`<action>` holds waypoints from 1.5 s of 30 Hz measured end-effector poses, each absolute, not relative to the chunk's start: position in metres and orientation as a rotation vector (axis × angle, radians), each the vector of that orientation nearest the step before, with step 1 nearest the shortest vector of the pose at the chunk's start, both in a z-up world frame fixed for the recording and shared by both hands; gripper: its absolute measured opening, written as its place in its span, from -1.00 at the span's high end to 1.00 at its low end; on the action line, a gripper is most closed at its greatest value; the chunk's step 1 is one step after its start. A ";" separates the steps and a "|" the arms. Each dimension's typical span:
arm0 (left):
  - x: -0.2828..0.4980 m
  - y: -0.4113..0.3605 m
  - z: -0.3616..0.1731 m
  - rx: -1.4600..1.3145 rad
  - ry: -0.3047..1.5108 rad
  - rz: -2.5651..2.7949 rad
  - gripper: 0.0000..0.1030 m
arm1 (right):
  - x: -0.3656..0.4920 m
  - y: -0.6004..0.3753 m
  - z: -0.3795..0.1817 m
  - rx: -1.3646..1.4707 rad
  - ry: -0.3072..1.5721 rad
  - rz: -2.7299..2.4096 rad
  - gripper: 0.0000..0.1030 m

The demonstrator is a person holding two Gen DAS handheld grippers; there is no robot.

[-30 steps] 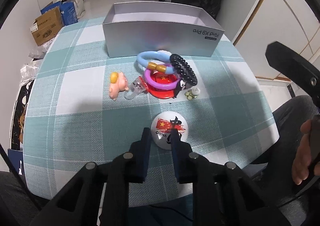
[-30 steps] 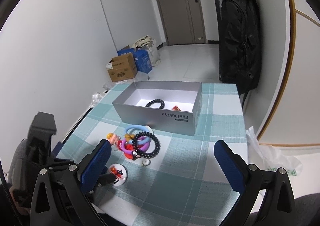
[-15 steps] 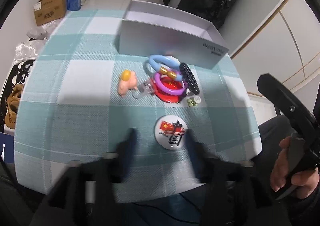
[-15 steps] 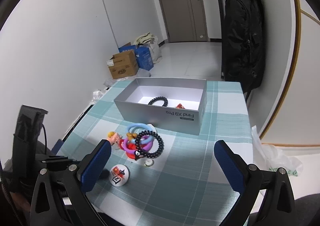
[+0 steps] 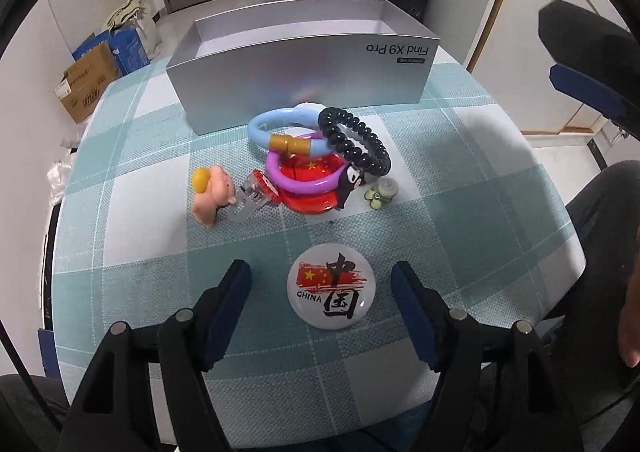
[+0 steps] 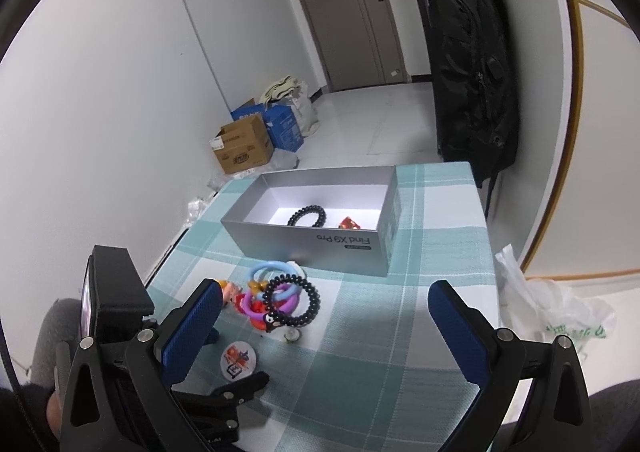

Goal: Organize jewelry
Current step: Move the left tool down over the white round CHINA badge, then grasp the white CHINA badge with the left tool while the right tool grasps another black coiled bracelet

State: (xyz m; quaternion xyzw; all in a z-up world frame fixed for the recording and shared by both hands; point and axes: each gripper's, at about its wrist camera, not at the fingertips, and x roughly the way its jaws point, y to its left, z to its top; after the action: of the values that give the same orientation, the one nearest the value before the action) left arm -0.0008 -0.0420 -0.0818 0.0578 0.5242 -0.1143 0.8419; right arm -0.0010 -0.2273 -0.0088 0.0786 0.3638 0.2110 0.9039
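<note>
A round white badge [image 5: 331,294] printed with a red flag and "CHINA" lies flat on the checked tablecloth. My left gripper [image 5: 322,272] is open and points steeply down, one finger on each side of the badge, neither pad touching it. Beyond it lies a pile: a blue ring [image 5: 280,128], a black coil bracelet [image 5: 354,140], a purple ring [image 5: 304,182] and a pink pig figure [image 5: 210,190]. The grey box [image 6: 312,240] holds a black bead bracelet [image 6: 306,215] and a small red item [image 6: 349,223]. My right gripper [image 6: 325,292] hovers open and holds nothing.
The table's near edge lies just below the badge [image 6: 239,360]. A small green charm [image 5: 380,192] sits right of the pile. Cardboard boxes [image 6: 242,150] stand on the floor to the left, and a black bag [image 6: 472,64] hangs behind the table.
The left gripper's jaws were shut a second ago and now stand apart on either side of the badge. It pulled back, then came in closer. The right gripper has hardly moved.
</note>
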 end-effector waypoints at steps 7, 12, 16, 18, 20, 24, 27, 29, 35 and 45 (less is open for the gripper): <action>0.006 -0.039 -0.079 0.114 1.103 -0.277 0.28 | 0.000 -0.229 -0.009 0.178 0.755 0.436 -1.00; 0.010 -0.028 -0.078 0.031 1.122 -0.283 0.27 | -0.001 -0.228 -0.009 0.170 0.755 0.433 -1.00; 0.010 -0.017 -0.071 -0.076 1.117 -0.280 0.27 | 0.002 -0.228 -0.013 0.175 0.780 0.426 -1.00; 0.009 -0.012 -0.065 -0.109 1.091 -0.278 0.27 | 0.005 -0.226 -0.017 0.179 0.808 0.433 -1.00; 0.008 -0.003 -0.056 -0.163 1.058 -0.278 0.27 | 0.009 -0.222 -0.022 0.185 0.832 0.452 -1.00; 0.010 0.015 -0.043 -0.254 1.011 -0.268 0.27 | 0.016 -0.208 -0.033 0.179 0.891 0.512 -1.00; 0.014 0.025 -0.036 -0.295 0.976 -0.250 0.27 | 0.022 -0.196 -0.043 0.181 0.939 0.562 -1.00; 0.015 0.031 -0.032 -0.325 0.959 -0.247 0.27 | 0.027 -0.189 -0.050 0.187 0.967 0.593 -1.00; 0.021 0.046 -0.030 -0.360 0.933 -0.252 0.27 | 0.040 -0.173 -0.063 0.170 1.009 0.612 -0.87; 0.020 0.057 -0.028 -0.391 0.926 -0.273 0.27 | 0.051 -0.152 -0.078 0.065 1.045 0.597 -0.24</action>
State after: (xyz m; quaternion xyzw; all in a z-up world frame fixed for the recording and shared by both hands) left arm 0.0195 0.0574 -0.0279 -0.1867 0.4425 -0.1304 0.8674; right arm 0.0506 -0.1518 -0.0777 0.0306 0.4914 0.2810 0.8238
